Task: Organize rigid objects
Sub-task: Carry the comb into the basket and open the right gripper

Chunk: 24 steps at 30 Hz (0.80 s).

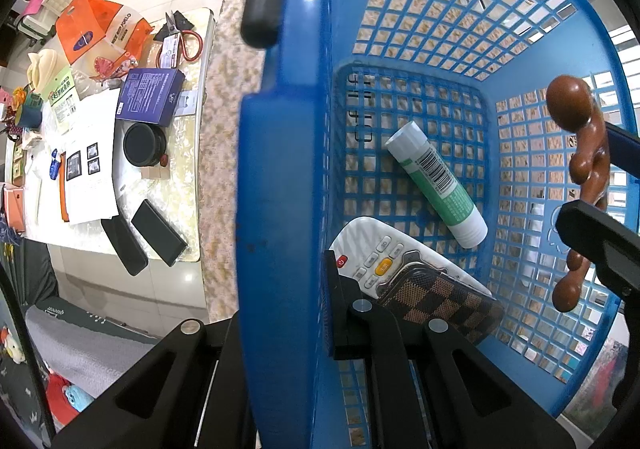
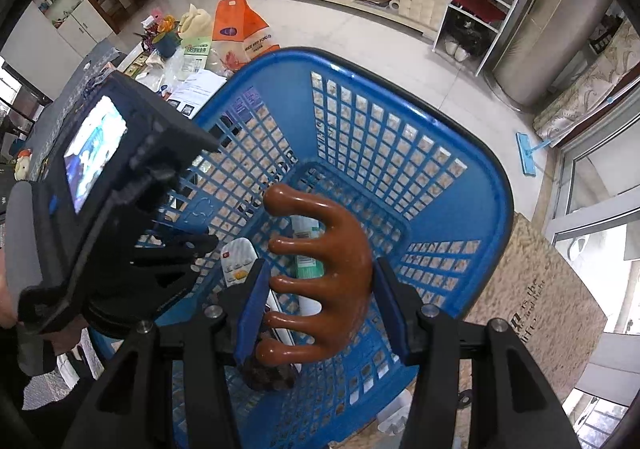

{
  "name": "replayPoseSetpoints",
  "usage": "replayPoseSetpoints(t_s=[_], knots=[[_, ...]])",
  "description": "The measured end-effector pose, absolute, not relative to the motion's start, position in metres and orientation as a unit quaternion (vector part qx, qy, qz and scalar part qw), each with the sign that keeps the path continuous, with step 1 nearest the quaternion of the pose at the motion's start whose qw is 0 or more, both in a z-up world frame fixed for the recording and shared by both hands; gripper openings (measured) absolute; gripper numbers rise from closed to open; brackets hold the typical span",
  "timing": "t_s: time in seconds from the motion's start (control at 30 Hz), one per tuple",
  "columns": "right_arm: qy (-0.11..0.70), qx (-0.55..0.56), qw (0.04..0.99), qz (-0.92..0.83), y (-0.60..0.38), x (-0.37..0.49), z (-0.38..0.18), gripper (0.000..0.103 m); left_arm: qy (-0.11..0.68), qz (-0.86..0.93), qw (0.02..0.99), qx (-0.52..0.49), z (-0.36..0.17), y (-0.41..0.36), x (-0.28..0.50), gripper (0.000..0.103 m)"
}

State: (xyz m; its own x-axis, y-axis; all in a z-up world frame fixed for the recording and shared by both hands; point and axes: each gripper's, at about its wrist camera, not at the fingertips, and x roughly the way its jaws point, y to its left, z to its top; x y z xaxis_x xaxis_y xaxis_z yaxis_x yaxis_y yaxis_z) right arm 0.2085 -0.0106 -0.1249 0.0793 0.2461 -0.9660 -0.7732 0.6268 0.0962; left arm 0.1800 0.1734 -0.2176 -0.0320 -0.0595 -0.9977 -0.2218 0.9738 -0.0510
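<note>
Over basket [image 2: 472,185] | right tongs [image 2: 320,301] grip massager [image 2: 332,269] | left tongs [image 1: 288,185] clamp rim (glue stick [image 1: 436,179] unobstructed only from left wrist)

Basket [image 1: 280,169]: blue plastic, square-grid lattice.
Massage comb [image 2: 332,273]: glossy reddish-brown.
Glue stick [image 1: 438,179]: white and green, black barcode.
Remote control [image 1: 384,261]: white; red and orange buttons.
Wallet [image 1: 444,305]: brown checkerboard.
Scissors [image 1: 182,39]: red handles.
Box [image 1: 150,97]: purple.
Shopping bag [image 1: 86,29]: orange.
Right gripper [image 2: 320,309] pads [image 2: 252,301]: blue.

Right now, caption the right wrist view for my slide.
Right gripper holds brown massager above blue basket.
</note>
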Motion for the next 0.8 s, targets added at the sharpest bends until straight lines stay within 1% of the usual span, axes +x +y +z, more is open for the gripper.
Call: replayPoseSetpoints(t_s=[0.7, 0.77, 0.8], knots=[[0.570, -0.248, 0.697, 0.358, -0.0047, 0.2062, -0.1311, 0.050, 0.716, 0.058, 0.689, -0.097, -0.2170, 0.1725, 0.1790, 0.010], [0.571, -0.246, 0.696, 0.360, -0.0049, 0.2073, -0.1317, 0.051, 0.716, 0.058, 0.689, -0.098, -0.2168, 0.1726, 0.1790, 0.010], [0.570, -0.243, 0.697, 0.360, -0.0051, 0.2081, -0.1308, 0.054, 0.716, 0.057, 0.689, -0.097, -0.2169, 0.1725, 0.1790, 0.010]])
